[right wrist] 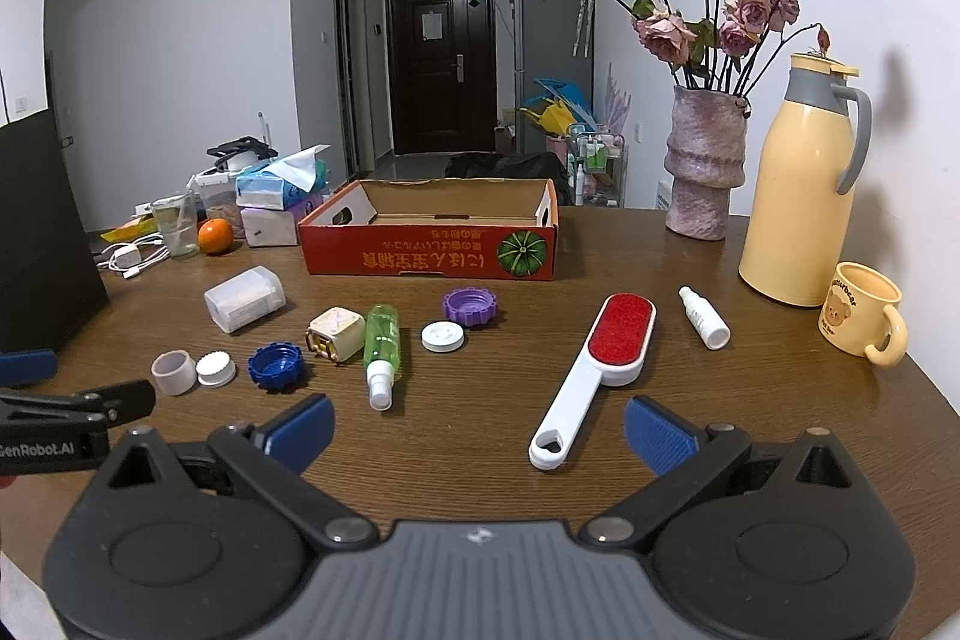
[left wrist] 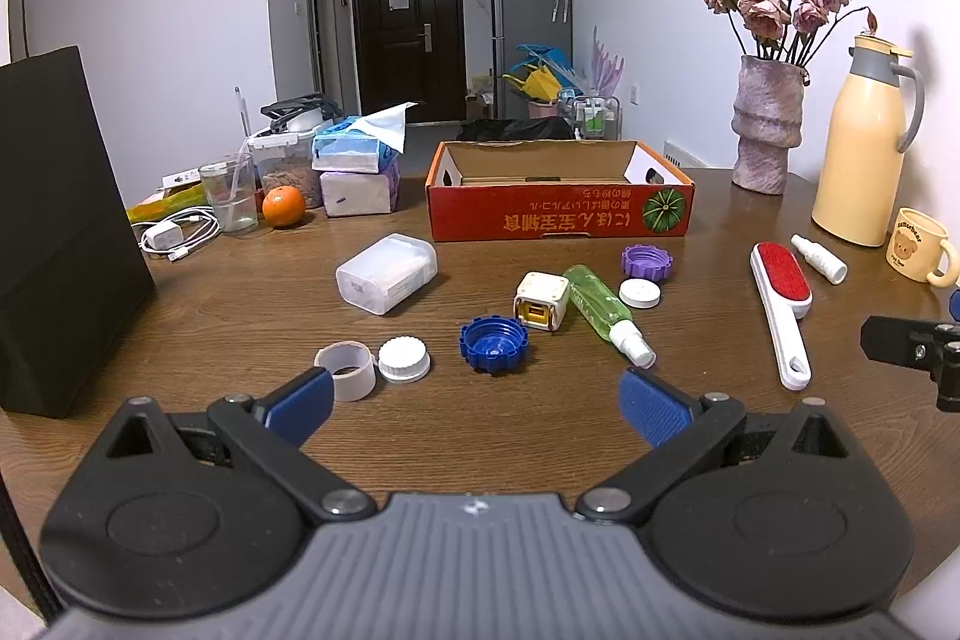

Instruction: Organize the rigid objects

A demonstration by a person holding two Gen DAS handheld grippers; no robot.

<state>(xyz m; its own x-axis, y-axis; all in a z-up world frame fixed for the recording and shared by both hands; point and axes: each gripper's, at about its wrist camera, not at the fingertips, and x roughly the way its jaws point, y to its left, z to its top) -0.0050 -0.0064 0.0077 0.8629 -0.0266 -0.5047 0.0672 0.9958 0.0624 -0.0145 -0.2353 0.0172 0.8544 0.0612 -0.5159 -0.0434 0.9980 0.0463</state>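
Loose items lie on the wooden table before an open red cardboard box (left wrist: 558, 214) (right wrist: 429, 253): a blue cap (left wrist: 493, 343) (right wrist: 276, 366), a white ribbed cap (left wrist: 403, 358) (right wrist: 216, 369), a tape roll (left wrist: 345, 370) (right wrist: 174, 371), a green spray bottle (left wrist: 606, 313) (right wrist: 381, 346), a white cube (left wrist: 541, 300) (right wrist: 336, 334), a purple cap (left wrist: 646, 261) (right wrist: 471, 306), a white round lid (left wrist: 639, 293) (right wrist: 442, 336), a clear plastic case (left wrist: 386, 272) (right wrist: 244, 298), a red lint brush (left wrist: 780, 304) (right wrist: 600, 370) and a small white bottle (left wrist: 819, 258) (right wrist: 705, 317). My left gripper (left wrist: 477, 406) is open and empty just short of the blue cap. My right gripper (right wrist: 480, 430) is open and empty near the brush handle.
A black paper bag (left wrist: 66, 232) stands at the left. At the right stand a vase of dried roses (right wrist: 705, 172), a yellow thermos (right wrist: 804, 196) and a bear mug (right wrist: 864, 316). At the back left are tissue packs (left wrist: 360, 172), an orange (left wrist: 283, 206), a glass (left wrist: 231, 196) and a charger cable (left wrist: 180, 232).
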